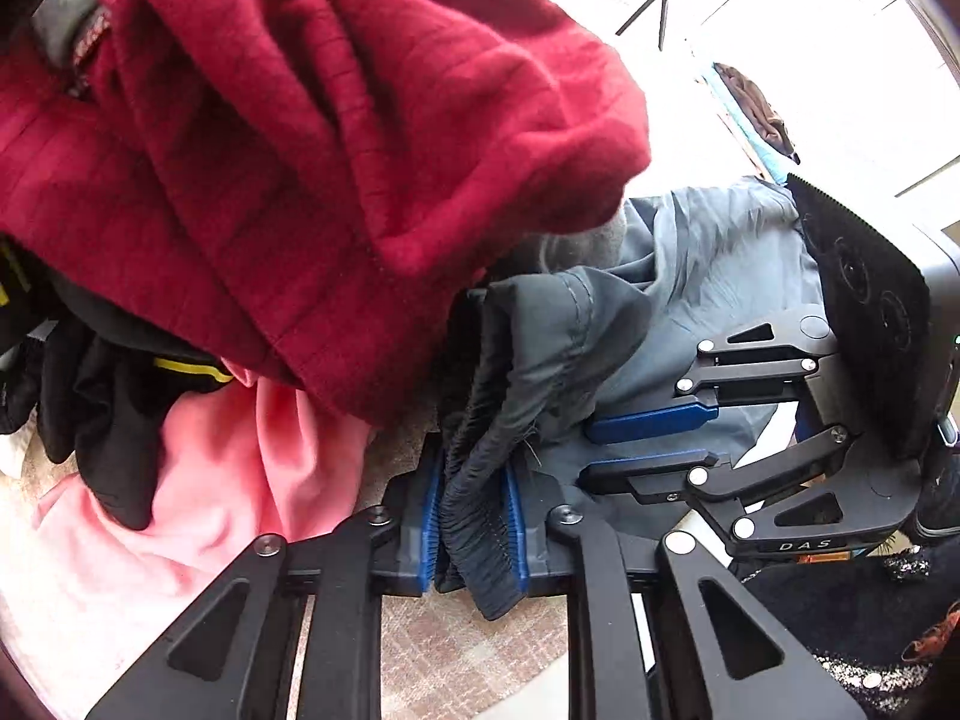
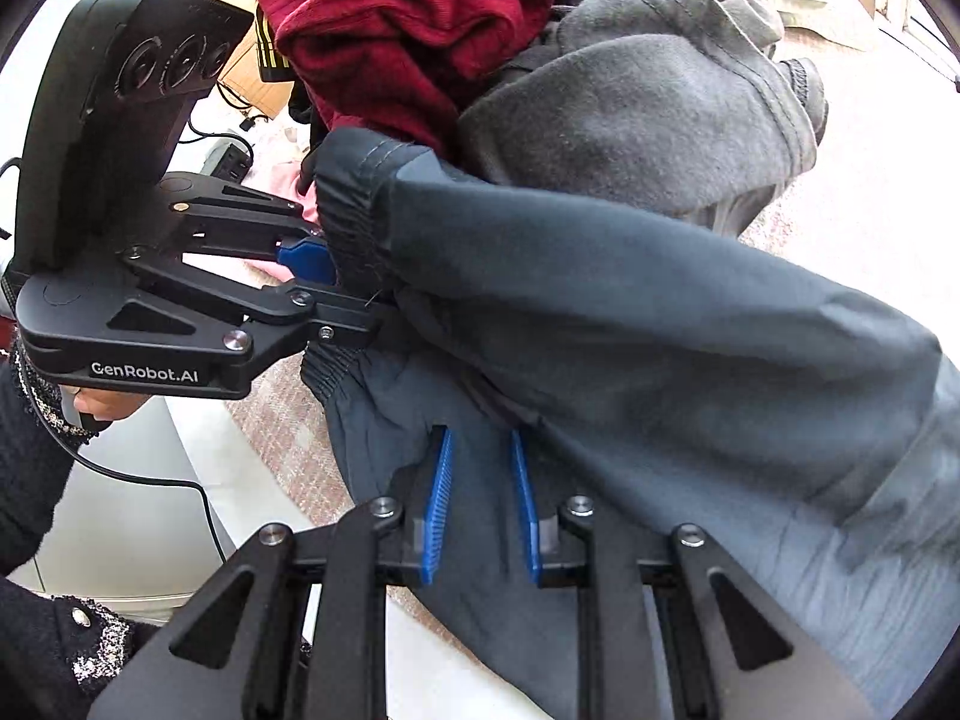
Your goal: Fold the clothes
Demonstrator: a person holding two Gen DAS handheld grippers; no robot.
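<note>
A dark grey-blue garment (image 1: 720, 252) with an elastic waistband (image 1: 480, 516) lies at the edge of a clothes pile. In the left wrist view my left gripper (image 1: 474, 468) is shut on the gathered waistband, which bunches between its blue pads. My right gripper (image 1: 591, 451) is just to the right, its blue fingers closed on the same garment's thin fabric. In the right wrist view the garment (image 2: 660, 300) drapes across the frame. There my right gripper (image 2: 480, 450) has cloth pinched between its pads, and the left gripper (image 2: 324, 276) clamps the waistband at left.
A red knit sweater (image 1: 300, 120) tops the pile, beside a grey fleece garment (image 2: 630, 90). A pink garment (image 1: 228, 462) and a black one with a yellow stripe (image 1: 120, 396) lie below left. Beige carpet (image 1: 468, 648) is underneath. A dark sleeve (image 2: 36, 468) holds the left gripper.
</note>
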